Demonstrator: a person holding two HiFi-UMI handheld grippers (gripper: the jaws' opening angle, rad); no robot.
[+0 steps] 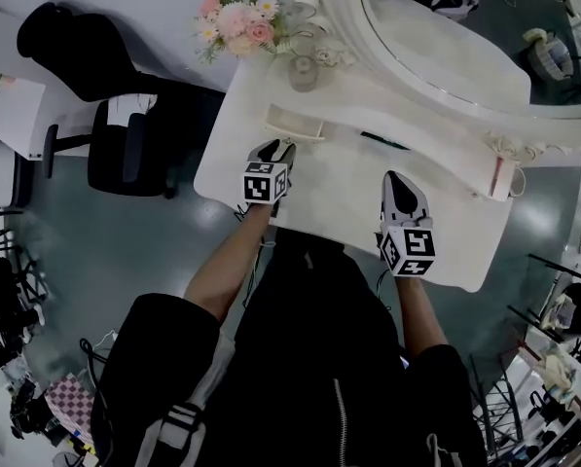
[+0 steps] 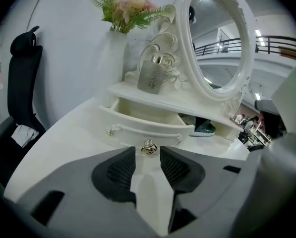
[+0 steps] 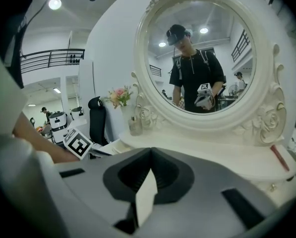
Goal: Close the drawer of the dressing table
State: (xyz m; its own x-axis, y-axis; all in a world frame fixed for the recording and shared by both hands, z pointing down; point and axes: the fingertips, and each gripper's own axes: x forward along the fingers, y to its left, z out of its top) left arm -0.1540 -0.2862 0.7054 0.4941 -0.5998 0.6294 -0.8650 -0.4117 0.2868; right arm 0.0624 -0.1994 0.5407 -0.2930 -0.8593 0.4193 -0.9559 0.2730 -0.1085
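- the left gripper (image 2: 148,155) has its two dark ribbed jaws standing apart with nothing clamped. in the head view it (image 1: 275,146) sits low over the white oval dressing table (image 1: 348,193).
- the small cream drawer with a curved front (image 2: 148,128) stands pulled out just ahead of the left claw's tips. its little gold knob (image 2: 148,147) lies right beyond the tips, in line with the gap and seemingly not touched.
- the right gripper (image 3: 150,155) has its jaws brought together on nothing. it (image 1: 395,178) is held over the tabletop, well to the side of the drawer (image 1: 295,125).
- to do this step well, i judge the left claw should meet the drawer front squarely, near the knob, and push straight along the drawer's run toward the round white-framed mirror (image 2: 219,38).
- an off-centre or slanted push could skew the drawer in its slot and jam it.
- a slow, even push seems wise, since a clear ribbed glass bottle (image 2: 152,76) stands on the shelf directly above and beyond the claw and could be jolted.
- the push should end with the front flush to the shelf.
- no brand, label or lettering can be read. the black-and-white square marker on the left gripper's cube (image 1: 264,183) is a pattern, not words.
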